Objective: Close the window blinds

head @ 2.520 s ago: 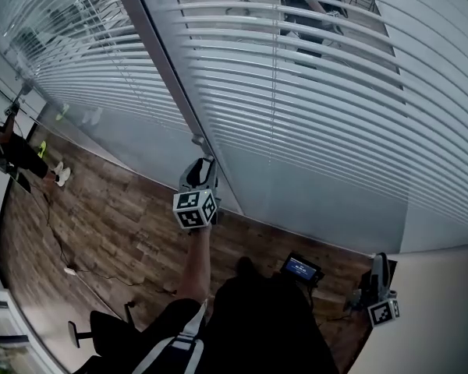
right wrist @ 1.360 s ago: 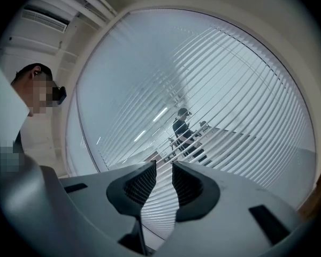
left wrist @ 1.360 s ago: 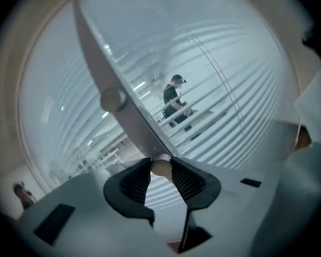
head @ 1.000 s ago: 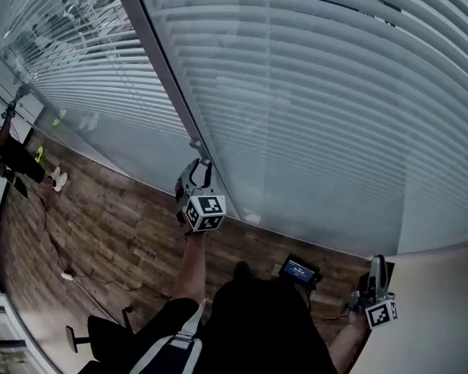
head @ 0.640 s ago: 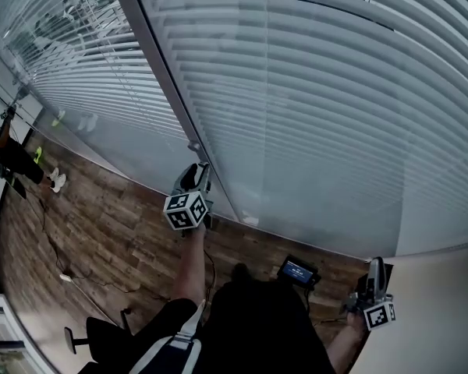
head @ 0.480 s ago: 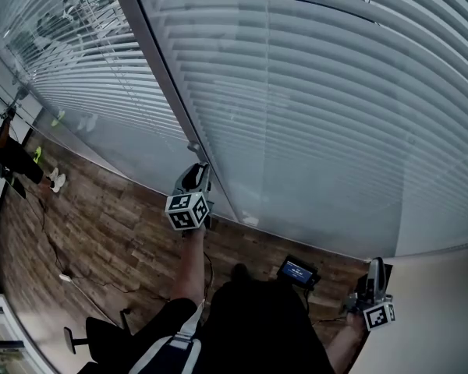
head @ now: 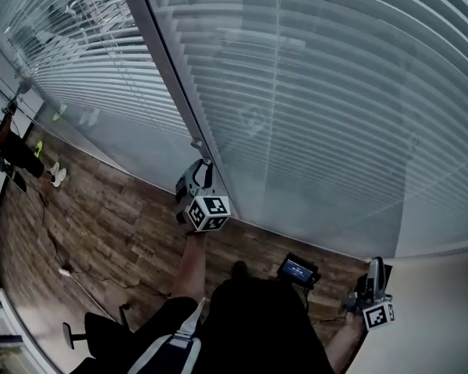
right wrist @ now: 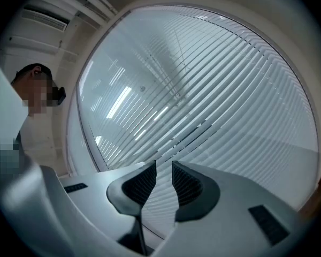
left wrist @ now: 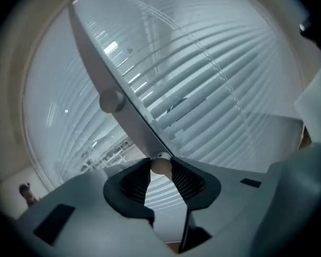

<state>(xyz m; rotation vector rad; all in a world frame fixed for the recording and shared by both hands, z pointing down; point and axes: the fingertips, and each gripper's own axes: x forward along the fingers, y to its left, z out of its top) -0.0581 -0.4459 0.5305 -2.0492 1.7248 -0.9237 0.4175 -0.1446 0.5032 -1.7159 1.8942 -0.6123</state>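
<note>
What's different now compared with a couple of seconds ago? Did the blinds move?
The blinds have tilted their slats shut, so what showed through the glass before is now hidden. The left tool, gripping the small knob by the window frame, has rolled, and its jaws have just been closing slightly on it. The right tool stayed low, open and empty.

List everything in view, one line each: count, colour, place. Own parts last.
blinds: two panels, white, either side of the post
window post: one, grey, between the panels
knob: one, cream, at the post's lower end
floor: one, brown wood, below the window
small screen: one, black, lit blue, on the floor
other person: one, dark clothes, far left
left tool: one, grey, jaws just been closing, gripping the knob
right tool: one, grey, low right, jaws apart, empty
</note>
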